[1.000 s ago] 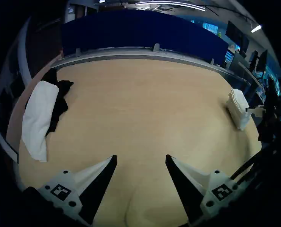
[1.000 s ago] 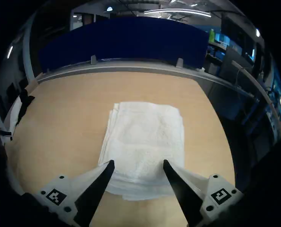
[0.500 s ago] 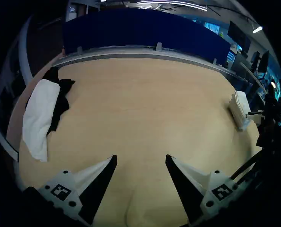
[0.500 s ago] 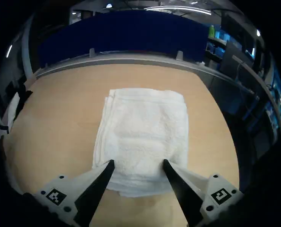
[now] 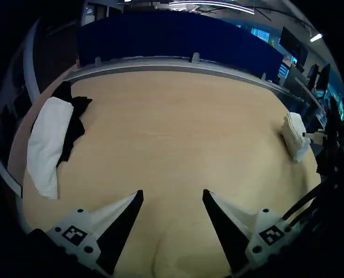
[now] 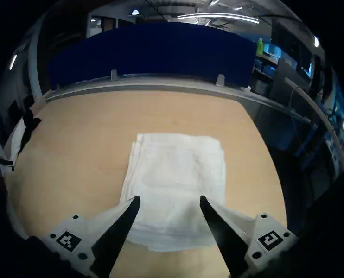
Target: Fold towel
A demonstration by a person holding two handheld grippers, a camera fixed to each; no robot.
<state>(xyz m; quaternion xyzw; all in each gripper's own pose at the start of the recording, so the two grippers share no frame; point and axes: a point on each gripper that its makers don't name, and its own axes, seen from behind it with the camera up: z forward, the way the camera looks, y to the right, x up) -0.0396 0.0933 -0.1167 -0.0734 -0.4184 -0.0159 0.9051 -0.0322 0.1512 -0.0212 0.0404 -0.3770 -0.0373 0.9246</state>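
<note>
Right tool (image 6: 168, 199) is released, fingers spread wide, tips over the near edge of the folded towel (image 6: 176, 176); can't tell if they touch it. Towel lies flat & squared up, several layers, on the light wood tabletop (image 6: 79, 139), toward its right side. Left tool (image 5: 172, 192) is released too, fingers apart over bare tabletop, gripping nothing. In the left gripper view the folded towel sits well off, at the tabletop's right edge. Far left edge: a long white cloth (image 5: 47, 143) lying partly on a dark cloth (image 5: 77, 123). Blue divider (image 5: 172, 37) runs along the back.
</note>
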